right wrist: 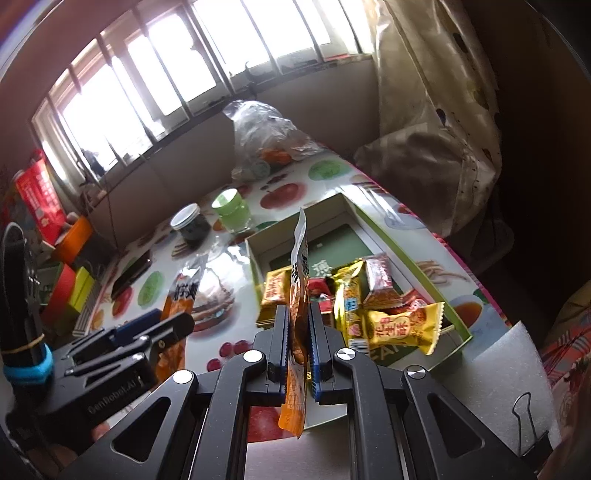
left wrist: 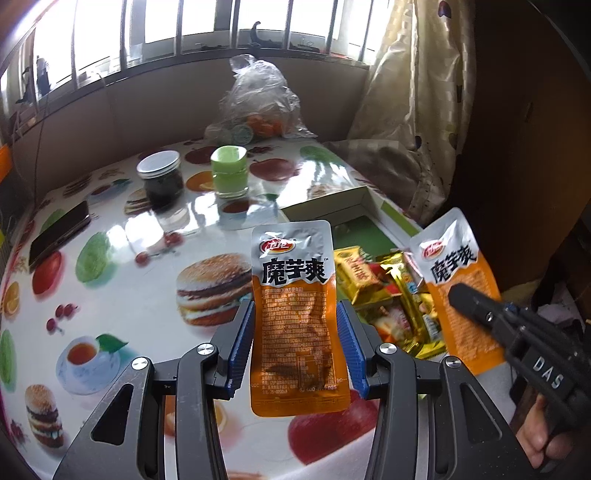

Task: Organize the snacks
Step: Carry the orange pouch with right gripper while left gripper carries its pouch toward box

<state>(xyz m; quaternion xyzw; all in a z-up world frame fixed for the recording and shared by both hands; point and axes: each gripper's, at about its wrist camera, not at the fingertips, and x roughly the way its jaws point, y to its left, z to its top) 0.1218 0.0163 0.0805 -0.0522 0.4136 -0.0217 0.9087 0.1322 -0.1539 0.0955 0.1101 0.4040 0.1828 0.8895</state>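
A round worktop [left wrist: 122, 306] with a glossy cloth printed with fruit, burgers and teacups fills the left wrist view. At its far left lies a dark phone [left wrist: 59, 232]. Further right, towards the back, stand a dark jar with a silver lid [left wrist: 160, 177] and, just beside it, a green lidded glass jar [left wrist: 229, 170]. Behind them sits a knotted clear plastic bag [left wrist: 258, 99] holding orange fruit. In the centre foreground the left claw [left wrist: 295, 347] is partly closed, its blue pads pressing the two side edges of an upright orange and silver snack pouch [left wrist: 295, 302], held face-on above the worktop. To the right lies an open, shallow cardboard box [right wrist: 439, 295] with a green floor, holding a heap of gold and red wrapped snacks [right wrist: 391, 314] at its near end. At the right, the right claw [right wrist: 300, 332] is nearly closed, pinching a second orange and silver pouch [right wrist: 298, 280] by its flat faces, so that its own camera sees the pouch edge-on, above the box's near left part. A patterned curtain [left wrist: 417, 92] hangs at the far right, beside barred windows [left wrist: 207, 22].
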